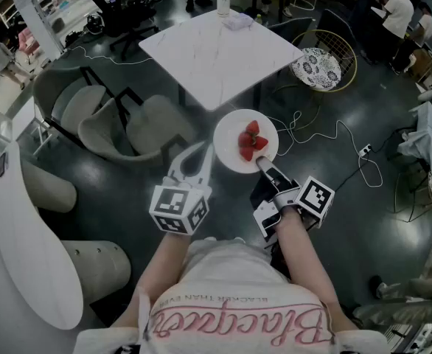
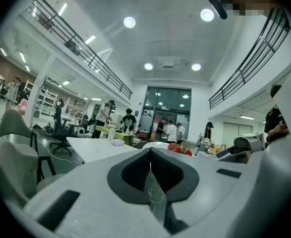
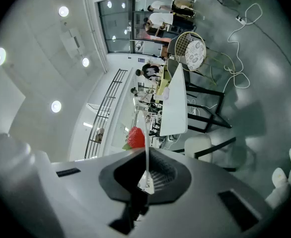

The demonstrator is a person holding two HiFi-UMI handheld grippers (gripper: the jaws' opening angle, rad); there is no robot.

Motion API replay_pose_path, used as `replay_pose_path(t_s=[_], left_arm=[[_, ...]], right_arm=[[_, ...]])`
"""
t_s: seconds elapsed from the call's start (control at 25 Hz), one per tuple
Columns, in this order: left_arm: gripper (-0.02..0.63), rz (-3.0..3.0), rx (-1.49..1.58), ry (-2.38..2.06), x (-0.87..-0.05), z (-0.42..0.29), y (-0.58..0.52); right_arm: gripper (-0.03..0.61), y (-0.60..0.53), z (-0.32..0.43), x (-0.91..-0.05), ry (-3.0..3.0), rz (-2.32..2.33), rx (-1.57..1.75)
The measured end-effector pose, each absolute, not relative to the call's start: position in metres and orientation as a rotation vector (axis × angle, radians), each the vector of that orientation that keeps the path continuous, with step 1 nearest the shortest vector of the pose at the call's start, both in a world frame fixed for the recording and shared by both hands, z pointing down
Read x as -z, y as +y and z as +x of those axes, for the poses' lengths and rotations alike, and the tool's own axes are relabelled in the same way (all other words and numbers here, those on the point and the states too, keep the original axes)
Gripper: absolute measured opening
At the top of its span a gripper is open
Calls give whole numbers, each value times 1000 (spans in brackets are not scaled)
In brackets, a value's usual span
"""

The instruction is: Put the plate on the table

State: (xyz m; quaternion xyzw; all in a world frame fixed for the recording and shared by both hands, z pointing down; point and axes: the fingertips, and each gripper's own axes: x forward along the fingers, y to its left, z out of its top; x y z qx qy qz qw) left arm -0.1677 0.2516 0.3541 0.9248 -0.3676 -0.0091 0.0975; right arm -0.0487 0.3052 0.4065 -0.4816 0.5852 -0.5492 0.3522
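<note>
We see a round white plate (image 1: 229, 144) just right of centre in the head view, with red strawberries (image 1: 251, 141) at its middle. It is held roughly level over the dark floor, pinched at its lower right rim by the right gripper (image 1: 262, 164). In the right gripper view it shows edge-on as a thin white line between the clamped jaws. The table (image 1: 216, 54), a white square top with faint marbling, fills the upper centre, and its near corner is just above the plate.

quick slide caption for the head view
Right gripper holds a white plate of strawberries just short of the white table; left gripper shut.
</note>
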Motion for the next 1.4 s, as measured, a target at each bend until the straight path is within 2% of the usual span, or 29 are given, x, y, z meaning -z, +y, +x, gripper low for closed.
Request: replay_pose_path(t_s=[0.68,1.0,1.4], left_arm=[[3,2722,36,-1150,-364,-167,251],[3,2681,28,-1230,-360,-117,262],[3,2666,10,-1249,-367,-114,223]], right_arm=[[9,302,-45,-419,1541,-1220,1442],[9,303,14,-419,1536,-1201,1494],[9,264,14,-430,1561,-1183,1537]])
